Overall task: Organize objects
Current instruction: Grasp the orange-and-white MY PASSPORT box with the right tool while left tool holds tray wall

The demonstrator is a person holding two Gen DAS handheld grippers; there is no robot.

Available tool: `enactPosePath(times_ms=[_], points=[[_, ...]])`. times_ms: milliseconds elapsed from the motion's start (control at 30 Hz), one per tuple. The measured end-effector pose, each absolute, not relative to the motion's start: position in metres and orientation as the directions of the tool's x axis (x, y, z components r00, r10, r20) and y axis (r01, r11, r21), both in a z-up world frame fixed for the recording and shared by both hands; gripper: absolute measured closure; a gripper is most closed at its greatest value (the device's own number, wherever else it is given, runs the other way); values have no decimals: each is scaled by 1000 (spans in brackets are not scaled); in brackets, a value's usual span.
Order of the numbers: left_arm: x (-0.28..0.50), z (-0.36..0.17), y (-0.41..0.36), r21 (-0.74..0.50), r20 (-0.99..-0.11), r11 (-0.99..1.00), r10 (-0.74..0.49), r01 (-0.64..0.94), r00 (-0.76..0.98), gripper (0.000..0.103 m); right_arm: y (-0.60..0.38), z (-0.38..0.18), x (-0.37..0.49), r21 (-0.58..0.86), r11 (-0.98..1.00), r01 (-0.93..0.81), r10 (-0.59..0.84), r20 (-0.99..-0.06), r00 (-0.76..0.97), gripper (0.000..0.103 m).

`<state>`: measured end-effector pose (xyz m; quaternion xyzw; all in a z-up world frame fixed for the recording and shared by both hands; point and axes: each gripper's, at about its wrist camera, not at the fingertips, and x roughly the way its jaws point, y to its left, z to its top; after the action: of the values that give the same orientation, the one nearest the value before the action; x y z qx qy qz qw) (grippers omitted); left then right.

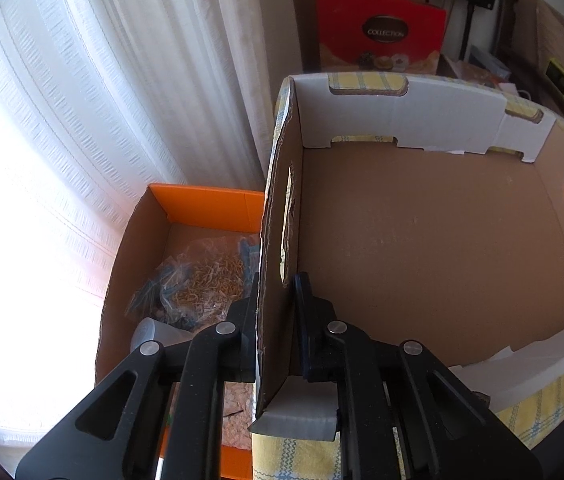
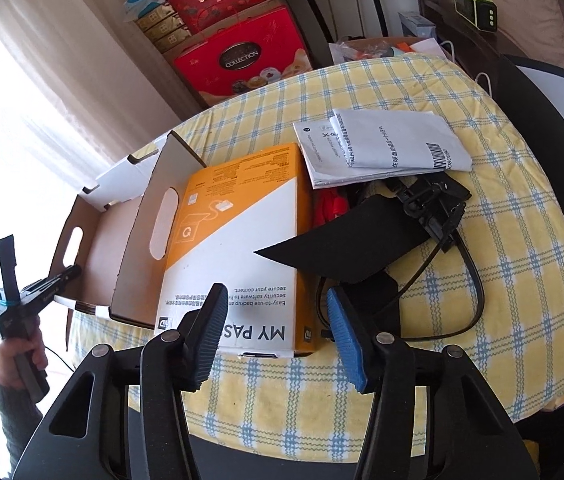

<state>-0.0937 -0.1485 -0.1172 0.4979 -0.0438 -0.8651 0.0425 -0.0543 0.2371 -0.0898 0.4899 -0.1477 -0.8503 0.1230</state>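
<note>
With the left tool (image 1: 276, 320) clamped on the thin tray (image 1: 422, 240) wall and the right tool (image 2: 274, 334) half open, touching nothing, above the orange box (image 2: 238, 248), a tug could tear that wall.

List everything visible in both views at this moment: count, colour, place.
Tray: one, brown cardboard, on bed, empty.
Orange box: one, orange-white, beside tray.
Leaflets: two, white, behind orange box.
Black card: one, on orange box's corner.
Cable: one, black, on blanket.
Blanket: one, yellow-blue check.
Floor box: one, orange, by curtain, holding bags.
Red boxes: two, stacked by wall.
Left gripper: shut on tray wall.
Right gripper: open, at orange box.
</note>
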Motion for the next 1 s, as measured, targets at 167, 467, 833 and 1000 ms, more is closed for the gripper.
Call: enactPosePath(times_ms=[167, 467, 833, 1000], points=[[-92, -116, -136, 111, -855, -994, -87, -16, -512, 91, 231, -91, -55, 372, -925, 71, -359, -803, -475, 50], [-95, -117, -139, 103, -857, -995, -84, -10, -509, 91, 222, -76, -52, 361, -928, 89, -357, -797, -487, 49], [-92, -117, -151, 119, -856, -993, -106, 7, -506, 91, 196, -60, -52, 281, -953, 118, -300, -799, -522, 49], [-91, -116, -158, 121, -857, -992, -114, 19, -503, 91, 187, -45, -55, 291, -946, 146, -322, -773, -547, 49]])
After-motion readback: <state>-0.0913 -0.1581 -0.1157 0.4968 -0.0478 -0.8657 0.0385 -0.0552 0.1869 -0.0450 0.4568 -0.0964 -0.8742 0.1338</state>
